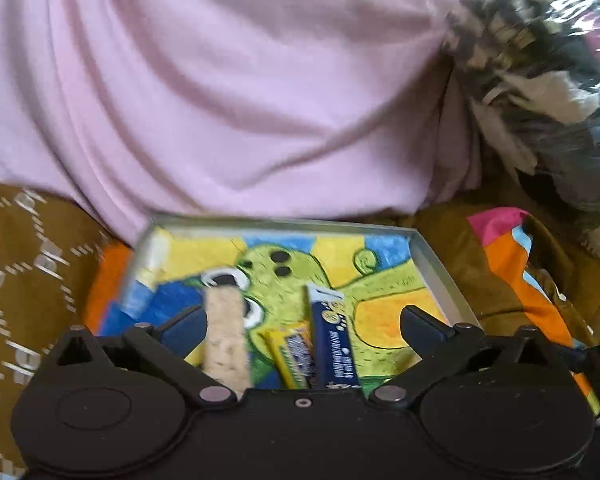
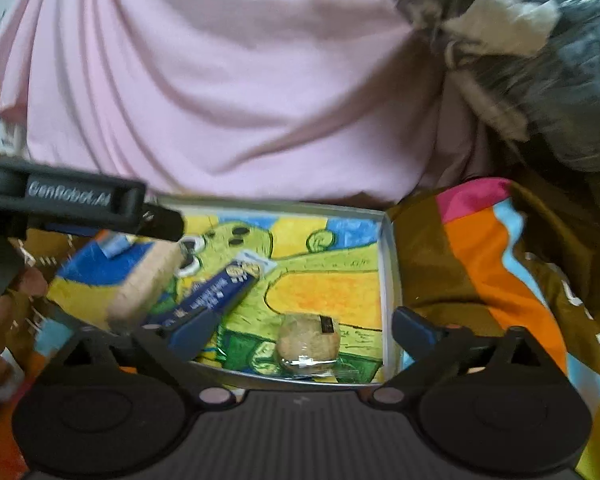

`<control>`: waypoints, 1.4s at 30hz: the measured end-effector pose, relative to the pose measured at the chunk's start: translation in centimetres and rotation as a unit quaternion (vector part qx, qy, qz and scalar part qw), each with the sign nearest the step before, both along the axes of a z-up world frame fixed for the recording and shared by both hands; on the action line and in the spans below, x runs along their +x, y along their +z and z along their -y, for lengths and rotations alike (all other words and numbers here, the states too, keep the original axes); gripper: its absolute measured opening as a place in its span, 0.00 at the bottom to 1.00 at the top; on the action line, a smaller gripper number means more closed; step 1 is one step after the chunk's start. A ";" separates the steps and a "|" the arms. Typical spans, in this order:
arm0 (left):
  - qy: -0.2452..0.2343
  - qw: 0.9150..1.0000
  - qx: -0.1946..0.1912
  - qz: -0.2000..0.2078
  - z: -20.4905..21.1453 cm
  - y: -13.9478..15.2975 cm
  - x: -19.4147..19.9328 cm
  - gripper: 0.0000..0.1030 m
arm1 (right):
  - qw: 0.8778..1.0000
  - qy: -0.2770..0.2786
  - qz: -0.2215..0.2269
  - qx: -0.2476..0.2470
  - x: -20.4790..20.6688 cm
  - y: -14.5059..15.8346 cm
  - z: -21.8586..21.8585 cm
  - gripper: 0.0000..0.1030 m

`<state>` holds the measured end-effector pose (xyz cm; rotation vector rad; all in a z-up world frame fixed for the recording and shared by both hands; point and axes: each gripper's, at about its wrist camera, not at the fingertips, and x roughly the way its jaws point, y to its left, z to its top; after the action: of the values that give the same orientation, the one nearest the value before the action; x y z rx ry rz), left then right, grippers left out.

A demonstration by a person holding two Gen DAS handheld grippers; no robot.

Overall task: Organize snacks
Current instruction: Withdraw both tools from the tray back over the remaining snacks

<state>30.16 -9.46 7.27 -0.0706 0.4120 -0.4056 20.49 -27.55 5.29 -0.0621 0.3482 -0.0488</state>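
Observation:
A shallow tray (image 1: 434,276) with a green cartoon print lies on the bedding; it also shows in the right wrist view (image 2: 387,264). In it lie a beige rice bar (image 1: 225,340), a yellow packet (image 1: 290,356) and a dark blue packet (image 1: 334,344). My left gripper (image 1: 304,320) is open above them, holding nothing. In the right wrist view the rice bar (image 2: 146,286), the blue packet (image 2: 216,294) and a round wrapped cookie (image 2: 306,344) lie in the tray. My right gripper (image 2: 300,326) is open over the cookie, apart from it. The left gripper's body (image 2: 72,204) reaches in from the left.
A pink cloth (image 1: 240,80) rises behind the tray. A plastic-wrapped dark bundle (image 1: 540,80) sits at the upper right. Brown patterned bedding (image 1: 28,260) and a multicoloured cloth (image 2: 480,264) surround the tray. A small wrapped item (image 2: 114,244) lies at the tray's left end.

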 end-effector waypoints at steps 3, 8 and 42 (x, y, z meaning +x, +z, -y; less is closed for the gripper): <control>0.017 1.000 0.002 0.022 -1.2 0.9 -2.3 0.99 | 1.000 -0.003 0.021 0.009 -2.0 1.0 -0.3 1.00; 0.046 0.998 0.005 0.047 -3.4 1.6 -6.3 0.99 | 0.998 0.000 0.054 0.015 -6.0 2.5 -1.4 1.00; 0.086 0.994 0.068 0.004 -12.0 -5.4 -26.1 0.99 | 0.996 0.066 -0.041 -0.037 -21.3 -2.6 -7.7 1.00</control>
<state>4.08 2.56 1.87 0.0290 0.4204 -0.2072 -0.80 -19.84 2.71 -0.1606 0.4245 0.0727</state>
